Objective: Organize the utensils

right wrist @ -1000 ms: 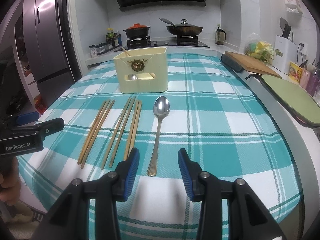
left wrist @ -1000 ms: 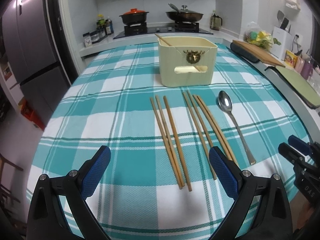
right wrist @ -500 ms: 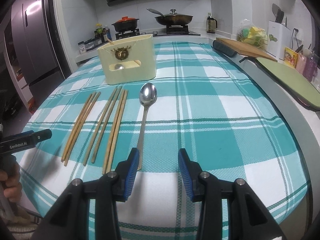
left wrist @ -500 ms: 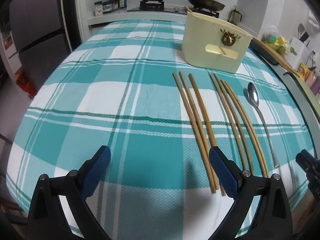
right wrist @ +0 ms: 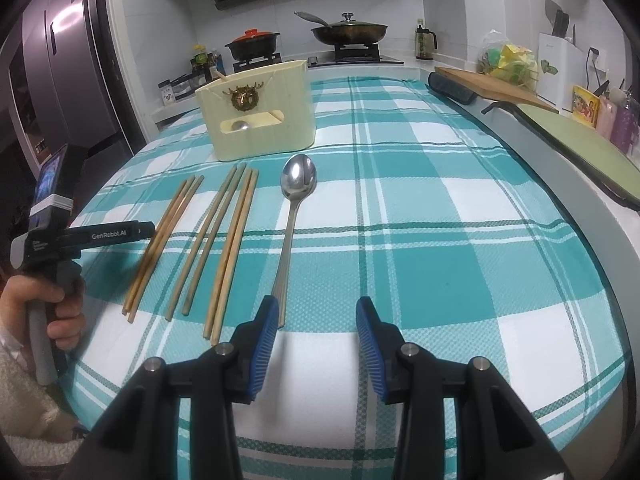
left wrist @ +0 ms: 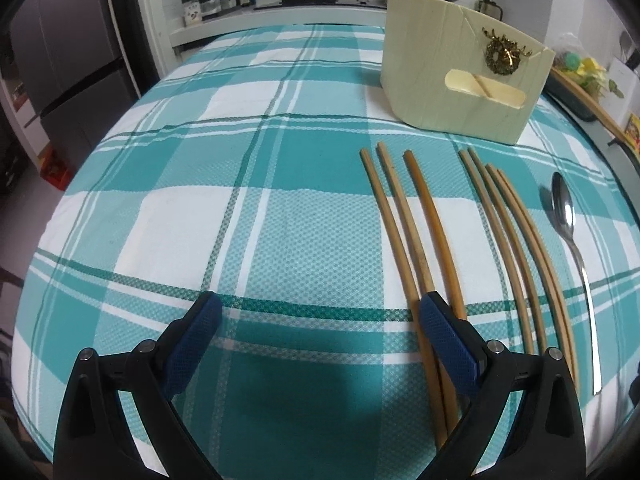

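Note:
Several bamboo chopsticks (left wrist: 418,236) lie in two bundles on the teal checked tablecloth (left wrist: 256,216), also in the right wrist view (right wrist: 224,240). A metal spoon (right wrist: 294,208) lies right of them; it shows in the left wrist view (left wrist: 572,240) too. A cream utensil holder (left wrist: 460,80) stands behind them, with one chopstick and a spoon inside (right wrist: 260,120). My left gripper (left wrist: 320,320) is open and low over the cloth, its right finger (left wrist: 448,340) over the left bundle. My right gripper (right wrist: 316,320) is open just right of the spoon handle.
The table's right edge runs along a grey counter (right wrist: 560,168) with a cutting board (right wrist: 496,84) and a green mat (right wrist: 580,140). A stove with pots (right wrist: 304,40) stands behind the table. A fridge (right wrist: 60,80) is at the left.
My left gripper has moved forward, lower and left, so its right finger now covers the left chopstick bundle. My right gripper has moved slightly nearer the spoon handle. Nothing was picked up.

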`<state>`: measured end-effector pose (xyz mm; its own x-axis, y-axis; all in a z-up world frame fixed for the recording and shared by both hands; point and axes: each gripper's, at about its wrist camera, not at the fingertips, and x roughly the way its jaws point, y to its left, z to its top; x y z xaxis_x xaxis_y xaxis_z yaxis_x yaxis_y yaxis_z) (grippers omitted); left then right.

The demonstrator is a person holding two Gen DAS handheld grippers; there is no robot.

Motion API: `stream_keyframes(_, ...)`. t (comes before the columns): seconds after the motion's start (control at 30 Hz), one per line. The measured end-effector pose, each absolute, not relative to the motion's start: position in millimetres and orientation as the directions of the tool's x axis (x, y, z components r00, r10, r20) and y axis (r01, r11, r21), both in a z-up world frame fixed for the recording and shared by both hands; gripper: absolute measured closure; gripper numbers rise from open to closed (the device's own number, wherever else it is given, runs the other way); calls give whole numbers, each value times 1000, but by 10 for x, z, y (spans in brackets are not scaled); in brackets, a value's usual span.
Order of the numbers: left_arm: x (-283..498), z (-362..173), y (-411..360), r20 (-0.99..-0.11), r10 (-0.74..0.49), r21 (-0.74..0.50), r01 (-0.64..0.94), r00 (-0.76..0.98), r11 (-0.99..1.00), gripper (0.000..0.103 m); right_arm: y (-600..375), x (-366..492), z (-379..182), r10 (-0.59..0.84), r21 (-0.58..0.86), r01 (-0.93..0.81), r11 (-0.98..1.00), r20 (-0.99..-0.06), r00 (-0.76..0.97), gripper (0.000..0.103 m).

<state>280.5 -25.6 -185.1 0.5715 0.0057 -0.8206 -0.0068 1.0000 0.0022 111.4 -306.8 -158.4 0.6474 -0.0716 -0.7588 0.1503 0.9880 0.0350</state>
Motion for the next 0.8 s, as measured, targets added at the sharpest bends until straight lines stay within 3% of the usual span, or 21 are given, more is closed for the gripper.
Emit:
stream_keyframes(0.33,2974,-1879,-201,-835,-22,-33,-11,549,999,0,-3091,1309,-1652,-62,34,142,989,-782,620,62)
stream_keyframes(0.8,3018,-1916,-263,-826,17,15,-9,563,1000,2,-3016,1845,-1727,-51,-4,81,997,-805,591,62)
